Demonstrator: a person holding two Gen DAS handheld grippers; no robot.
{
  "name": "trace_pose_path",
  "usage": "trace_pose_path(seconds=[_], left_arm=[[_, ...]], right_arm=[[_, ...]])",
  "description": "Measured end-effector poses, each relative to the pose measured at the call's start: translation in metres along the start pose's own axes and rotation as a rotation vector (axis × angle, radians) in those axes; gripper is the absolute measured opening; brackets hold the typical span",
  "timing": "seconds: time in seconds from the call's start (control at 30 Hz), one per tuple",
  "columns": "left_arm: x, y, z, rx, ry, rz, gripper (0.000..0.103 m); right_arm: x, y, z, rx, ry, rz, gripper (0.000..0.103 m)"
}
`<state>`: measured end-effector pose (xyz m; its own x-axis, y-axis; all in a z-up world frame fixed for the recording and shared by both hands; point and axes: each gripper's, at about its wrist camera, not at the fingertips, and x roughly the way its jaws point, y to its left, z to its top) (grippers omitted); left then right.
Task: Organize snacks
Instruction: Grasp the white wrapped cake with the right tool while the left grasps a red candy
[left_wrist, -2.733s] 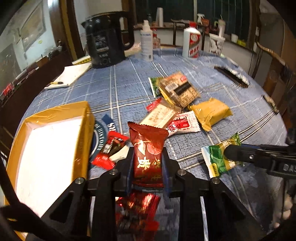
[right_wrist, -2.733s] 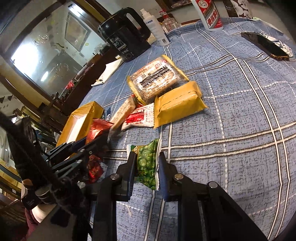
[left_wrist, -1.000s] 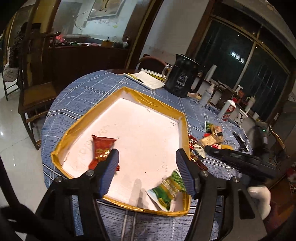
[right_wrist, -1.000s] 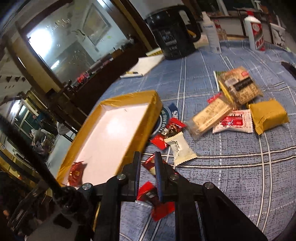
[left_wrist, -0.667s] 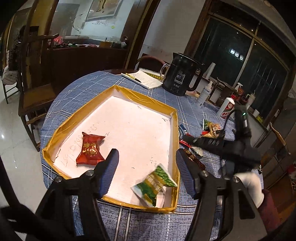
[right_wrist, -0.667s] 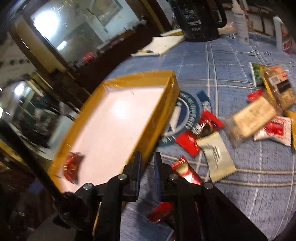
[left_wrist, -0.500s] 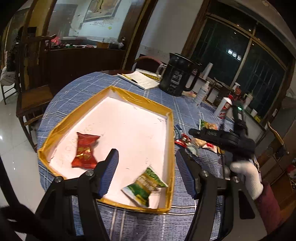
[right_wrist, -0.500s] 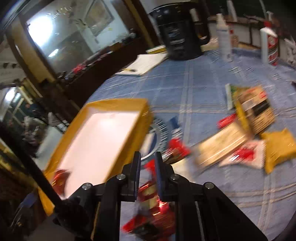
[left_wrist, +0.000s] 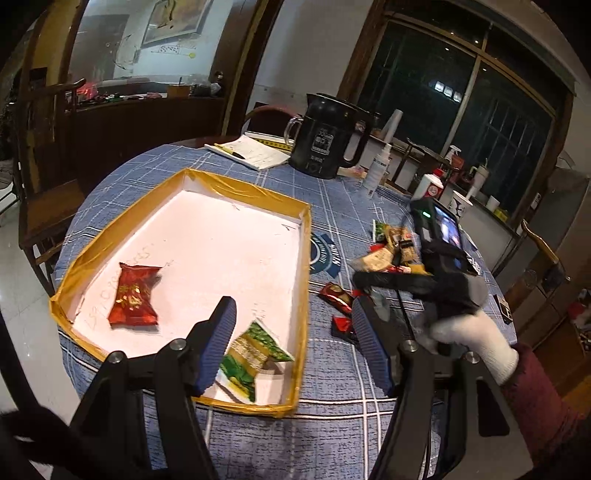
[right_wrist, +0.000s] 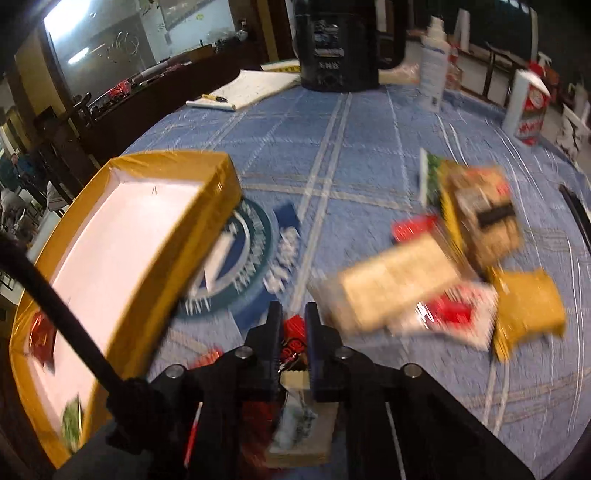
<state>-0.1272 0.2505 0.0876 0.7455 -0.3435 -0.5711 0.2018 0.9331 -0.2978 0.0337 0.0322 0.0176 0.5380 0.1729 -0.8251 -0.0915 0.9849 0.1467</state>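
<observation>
A gold-edged white tray holds a red snack packet and a green snack packet. My left gripper hangs open and empty above the tray's near right corner. My right gripper has its jaws nearly together, low over small red packets on the cloth; the view is blurred and I cannot tell if it grips one. It also shows in the left wrist view. Loose snacks lie right of the tray: a tan packet, a yellow packet, a brown packet.
A black kettle, a notepad, a white spray bottle and a red-and-white bottle stand at the far side of the round blue checked table. A phone lies at the right edge.
Both snack packets were released into the tray. My left gripper opened and drew back above the tray. My right gripper swung away from the tray to the loose snacks.
</observation>
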Motion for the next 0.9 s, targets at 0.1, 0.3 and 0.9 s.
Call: trace_pose_path(seconds=[0.1,0.3,0.9], left_arm=[[0.001,-0.01,-0.002,0.022,0.007,-0.019,0.066],[0.013,-0.029,-0.007,0.035,0.048,-0.073,0.066],[0.058,-0.102,-0.023,0.199,0.169,-0.145,0.061]], right_arm=[[-0.017,-0.018,-0.022,0.029,0.027,0.026,0.01],[-0.067,-0.071,-0.061,0.141,-0.032,0.174,0.021],[-0.072,-0.061,-0.102,-0.052,-0.061,0.112,0.011]])
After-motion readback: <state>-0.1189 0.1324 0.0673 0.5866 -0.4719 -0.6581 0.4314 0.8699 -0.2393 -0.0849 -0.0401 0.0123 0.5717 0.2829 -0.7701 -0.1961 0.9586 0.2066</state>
